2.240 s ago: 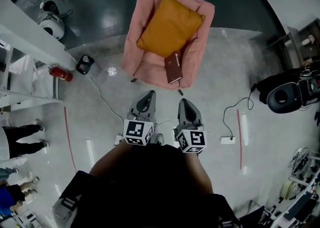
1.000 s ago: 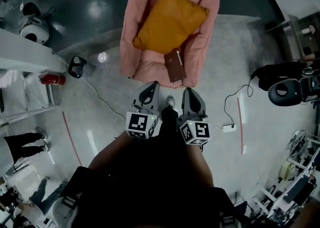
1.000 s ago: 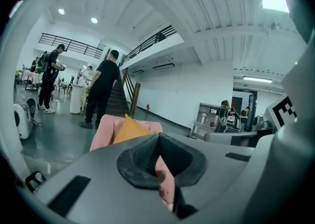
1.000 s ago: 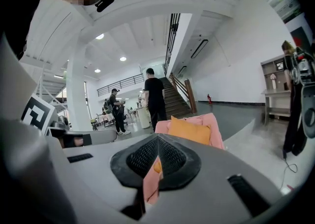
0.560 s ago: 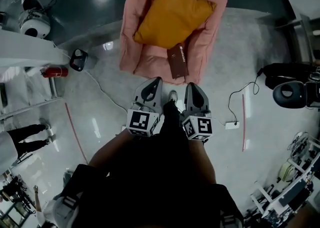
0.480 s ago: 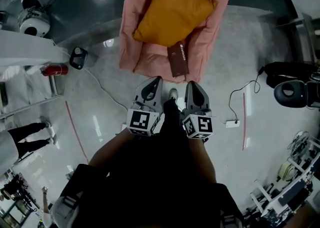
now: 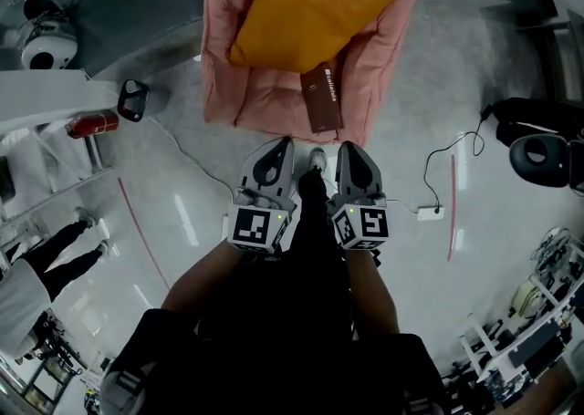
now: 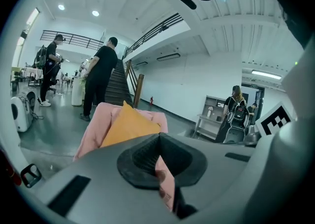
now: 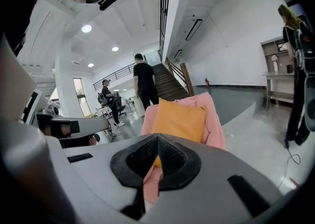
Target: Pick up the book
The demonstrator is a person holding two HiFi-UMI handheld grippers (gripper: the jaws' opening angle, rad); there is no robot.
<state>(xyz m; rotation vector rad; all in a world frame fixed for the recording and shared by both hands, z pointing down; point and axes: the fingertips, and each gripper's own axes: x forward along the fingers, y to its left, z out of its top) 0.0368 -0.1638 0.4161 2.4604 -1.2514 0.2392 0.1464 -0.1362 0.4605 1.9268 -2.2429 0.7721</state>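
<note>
A dark maroon book [image 7: 322, 98] lies on the seat's front edge of a pink armchair [image 7: 224, 67], just in front of an orange cushion [image 7: 306, 7]. My left gripper [image 7: 278, 144] and right gripper [image 7: 352, 149] are side by side just short of the chair's front, both pointing at it. Each is shut with nothing between its pads. The book is slightly ahead, between the two. In the left gripper view the left gripper [image 8: 158, 137] faces the cushion [image 8: 129, 125]. In the right gripper view the right gripper [image 9: 157, 138] faces the cushion [image 9: 179, 119].
A red fire extinguisher [image 7: 91, 123] and a white shelf [image 7: 46, 94] stand left of the chair. A cable and power strip [image 7: 429, 212] lie on the floor at right, near a black chair [image 7: 538, 144]. People [image 8: 101, 78] stand near a staircase beyond.
Both grippers have moved forward and down toward the armchair, which now sits closer and higher in the head view. Both stay shut.
</note>
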